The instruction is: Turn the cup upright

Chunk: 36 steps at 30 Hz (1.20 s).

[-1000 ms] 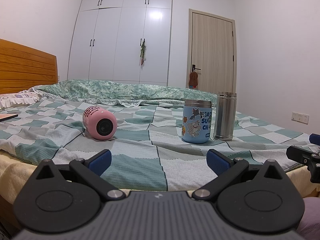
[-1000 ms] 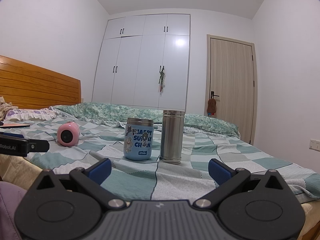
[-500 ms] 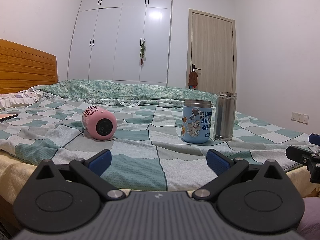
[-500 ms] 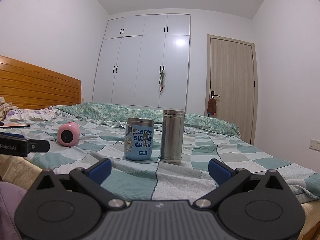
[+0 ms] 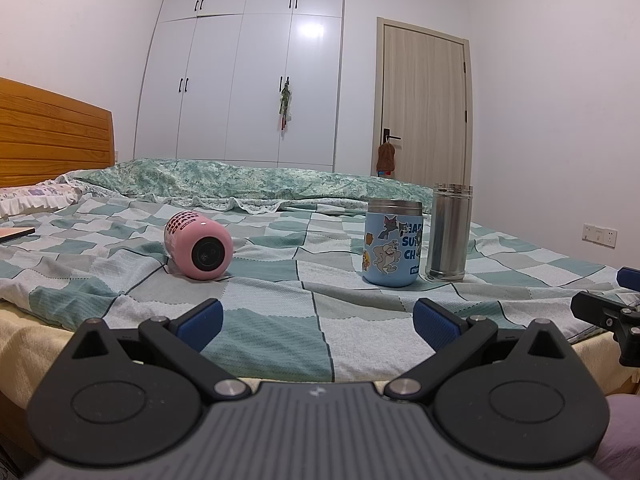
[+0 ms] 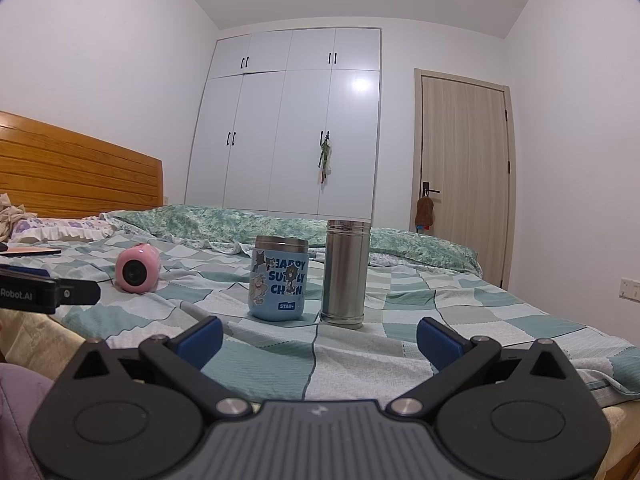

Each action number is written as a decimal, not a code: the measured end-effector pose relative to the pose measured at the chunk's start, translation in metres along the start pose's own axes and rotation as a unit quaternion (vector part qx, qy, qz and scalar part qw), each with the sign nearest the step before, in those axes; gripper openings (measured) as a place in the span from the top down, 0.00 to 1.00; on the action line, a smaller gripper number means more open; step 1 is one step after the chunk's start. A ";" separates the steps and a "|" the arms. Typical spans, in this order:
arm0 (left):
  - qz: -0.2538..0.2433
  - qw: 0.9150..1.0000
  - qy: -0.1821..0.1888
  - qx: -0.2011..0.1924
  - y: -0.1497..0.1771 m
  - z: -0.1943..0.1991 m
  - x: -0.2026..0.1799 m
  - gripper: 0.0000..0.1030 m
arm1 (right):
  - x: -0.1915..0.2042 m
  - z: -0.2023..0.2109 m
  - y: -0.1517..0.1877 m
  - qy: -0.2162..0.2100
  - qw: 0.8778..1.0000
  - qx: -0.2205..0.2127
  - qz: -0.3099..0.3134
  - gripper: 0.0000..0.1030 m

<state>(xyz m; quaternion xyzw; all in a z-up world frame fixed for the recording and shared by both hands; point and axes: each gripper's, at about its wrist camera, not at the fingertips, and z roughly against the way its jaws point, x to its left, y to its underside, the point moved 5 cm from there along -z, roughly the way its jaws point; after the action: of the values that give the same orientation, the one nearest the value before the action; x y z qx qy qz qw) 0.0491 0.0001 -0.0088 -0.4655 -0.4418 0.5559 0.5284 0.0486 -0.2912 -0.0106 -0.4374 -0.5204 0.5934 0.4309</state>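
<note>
A pink cup [image 5: 199, 246] lies on its side on the checked bedspread, its dark round end facing me; it also shows in the right wrist view [image 6: 137, 267] at the left. My left gripper [image 5: 316, 322] is open and empty, at the bed's near edge, well short of the cup. My right gripper [image 6: 319, 338] is open and empty, also at the near edge, facing the blue cartoon cup [image 6: 279, 278] and the steel flask [image 6: 345, 273]. Both stand upright.
The blue cartoon cup [image 5: 392, 242] and steel flask [image 5: 448, 232] stand to the right of the pink cup. A folded green quilt [image 5: 240, 182] lies across the back. A wooden headboard [image 5: 52, 136] and pillow are at left. A flat pink object [image 5: 16, 233] lies at far left.
</note>
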 end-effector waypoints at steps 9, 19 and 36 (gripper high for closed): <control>0.000 1.000 0.000 0.000 0.000 0.000 0.000 0.00 | -0.001 0.000 0.000 0.000 1.000 0.000 0.000 0.00; 0.025 1.000 0.003 0.010 -0.016 -0.003 0.016 0.00 | 0.015 -0.019 -0.022 -0.053 0.999 0.007 0.002 0.00; -0.018 0.997 -0.072 0.030 -0.073 -0.058 0.123 0.00 | 0.144 -0.153 -0.098 -0.205 0.977 0.026 0.047 0.00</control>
<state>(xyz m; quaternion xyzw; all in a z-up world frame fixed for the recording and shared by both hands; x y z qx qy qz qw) 0.1183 0.1269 0.0469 -0.4003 -0.4704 0.5913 0.5185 0.1669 -0.1064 0.0647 -0.3192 -0.5607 0.7035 0.2979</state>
